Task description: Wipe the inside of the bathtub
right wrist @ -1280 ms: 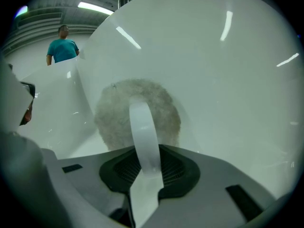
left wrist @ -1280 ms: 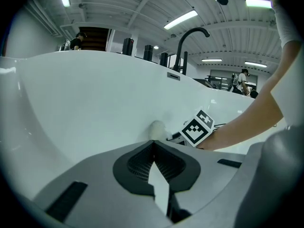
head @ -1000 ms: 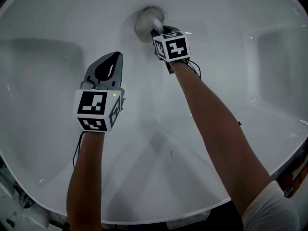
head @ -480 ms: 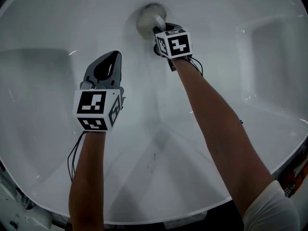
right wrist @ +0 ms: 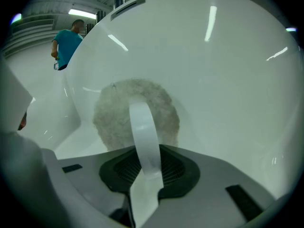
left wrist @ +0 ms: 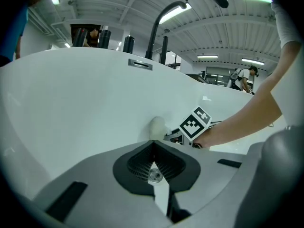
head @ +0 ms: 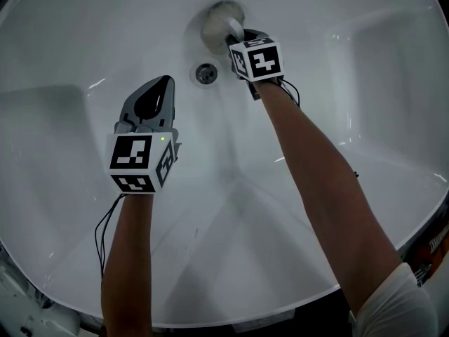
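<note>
The white bathtub fills the head view. My right gripper is shut on the white strap handle of a round fluffy grey scrub pad, which lies flat against the tub's far wall. The pad fills the middle of the right gripper view and shows in the left gripper view as a pale pad by the right gripper's marker cube. My left gripper hovers over the tub floor to the left, shut with nothing held. Its jaws meet at the tips.
A round metal drain sits on the tub floor between the two grippers. Moulded ledges rise at the tub's right and left. A black tap and an overflow slot stand on the far rim. People stand beyond the tub.
The right gripper has slid the pad a little up the far wall, and the drain has come into sight below it. The left gripper has hardly moved.
</note>
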{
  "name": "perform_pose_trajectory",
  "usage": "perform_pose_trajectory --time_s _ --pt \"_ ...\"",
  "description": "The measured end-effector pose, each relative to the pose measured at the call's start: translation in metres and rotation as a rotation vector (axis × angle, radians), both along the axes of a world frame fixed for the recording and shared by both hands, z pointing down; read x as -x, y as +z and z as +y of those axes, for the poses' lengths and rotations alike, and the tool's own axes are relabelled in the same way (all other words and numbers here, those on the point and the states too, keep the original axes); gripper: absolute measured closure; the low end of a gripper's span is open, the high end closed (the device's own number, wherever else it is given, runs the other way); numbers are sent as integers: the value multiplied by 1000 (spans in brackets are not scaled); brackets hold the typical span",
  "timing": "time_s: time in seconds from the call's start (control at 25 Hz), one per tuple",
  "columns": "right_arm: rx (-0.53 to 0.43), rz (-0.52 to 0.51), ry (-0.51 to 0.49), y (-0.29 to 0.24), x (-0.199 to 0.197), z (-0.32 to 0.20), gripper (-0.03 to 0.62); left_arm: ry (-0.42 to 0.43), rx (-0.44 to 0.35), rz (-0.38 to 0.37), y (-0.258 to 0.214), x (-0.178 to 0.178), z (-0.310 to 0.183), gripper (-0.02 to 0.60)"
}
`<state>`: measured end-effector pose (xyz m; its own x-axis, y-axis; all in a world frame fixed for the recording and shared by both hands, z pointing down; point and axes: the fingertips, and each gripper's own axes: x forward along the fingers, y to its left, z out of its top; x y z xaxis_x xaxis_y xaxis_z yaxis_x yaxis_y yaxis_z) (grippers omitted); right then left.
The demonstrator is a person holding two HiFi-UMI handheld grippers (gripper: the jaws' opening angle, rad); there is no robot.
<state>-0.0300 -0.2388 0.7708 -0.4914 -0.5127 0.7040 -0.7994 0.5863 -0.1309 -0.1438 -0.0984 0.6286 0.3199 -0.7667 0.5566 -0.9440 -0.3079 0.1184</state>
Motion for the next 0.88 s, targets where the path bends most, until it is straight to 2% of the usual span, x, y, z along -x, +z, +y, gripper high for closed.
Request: perform_pose_trajectory --time_s 0.2,0.52,0.72,0.88 --pt "2 -1 20 16 -38 -8 490 29 11 -5 18 -38 -9 571" --pt "1 11 29 10 -62 -36 490 56 16 -1 14 -57 -37 571" --pt "-2 7 49 3 -108 -44 490 76 9 -6 4 -93 -44 571" --pt "0 7 66 12 -124 -51 490 88 11 -9 12 -101 -51 571"
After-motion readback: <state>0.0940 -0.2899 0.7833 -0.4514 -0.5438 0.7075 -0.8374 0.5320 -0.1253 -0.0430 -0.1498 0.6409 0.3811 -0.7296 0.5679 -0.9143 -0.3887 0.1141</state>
